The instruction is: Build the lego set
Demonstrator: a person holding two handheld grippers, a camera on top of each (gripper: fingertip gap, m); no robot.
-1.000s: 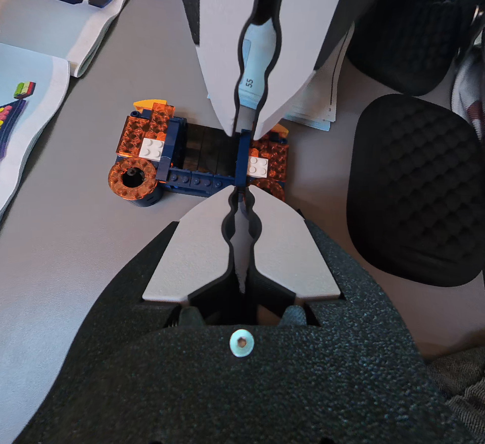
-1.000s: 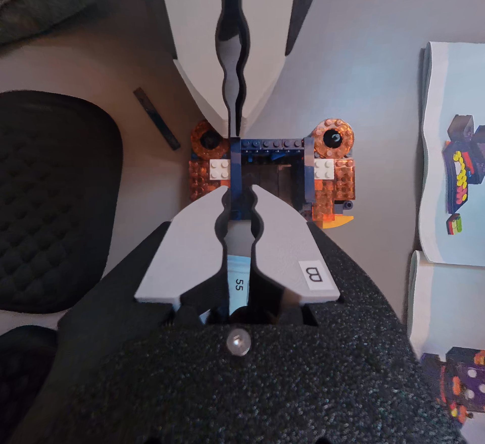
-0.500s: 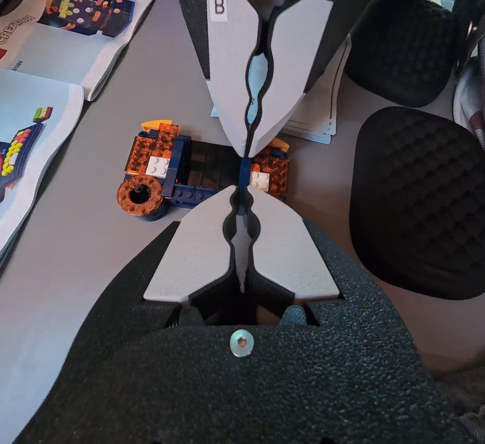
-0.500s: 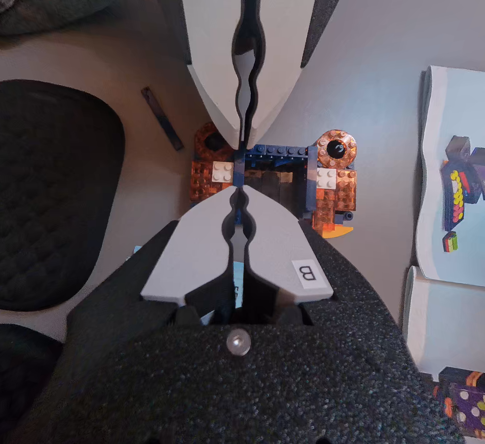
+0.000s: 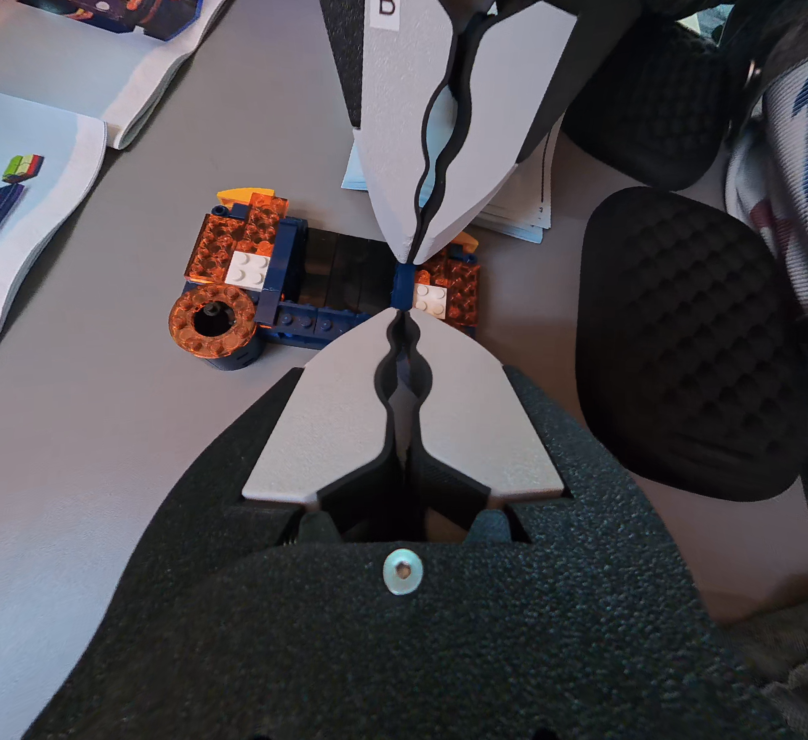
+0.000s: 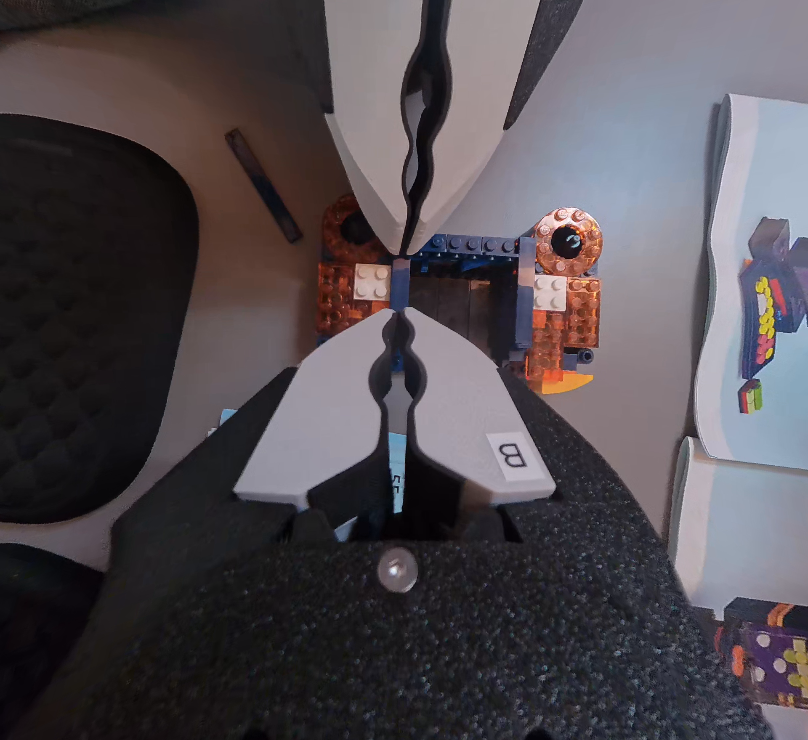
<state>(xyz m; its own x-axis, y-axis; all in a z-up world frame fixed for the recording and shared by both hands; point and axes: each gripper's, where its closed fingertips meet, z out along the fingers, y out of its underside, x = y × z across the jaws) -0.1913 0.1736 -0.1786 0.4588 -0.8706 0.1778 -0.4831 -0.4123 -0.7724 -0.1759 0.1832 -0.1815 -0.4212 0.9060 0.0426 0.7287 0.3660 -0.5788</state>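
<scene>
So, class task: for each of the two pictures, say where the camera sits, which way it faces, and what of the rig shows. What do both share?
Left wrist view: sits on the left gripper, looking along its fingers down at the brick model on the grey table; the right gripper points back at it.
Right wrist view: sits on the right gripper, facing the opposite way; the left gripper meets it.
Shared: the model's dark blue bar, both grippers' tips at its ends, and the booklets.

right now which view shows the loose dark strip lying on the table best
The right wrist view: the dark strip lies flat and unobstructed on the table, left of the brick model. The left wrist view does not show it; the area beyond its model is filled by the right gripper.
</scene>
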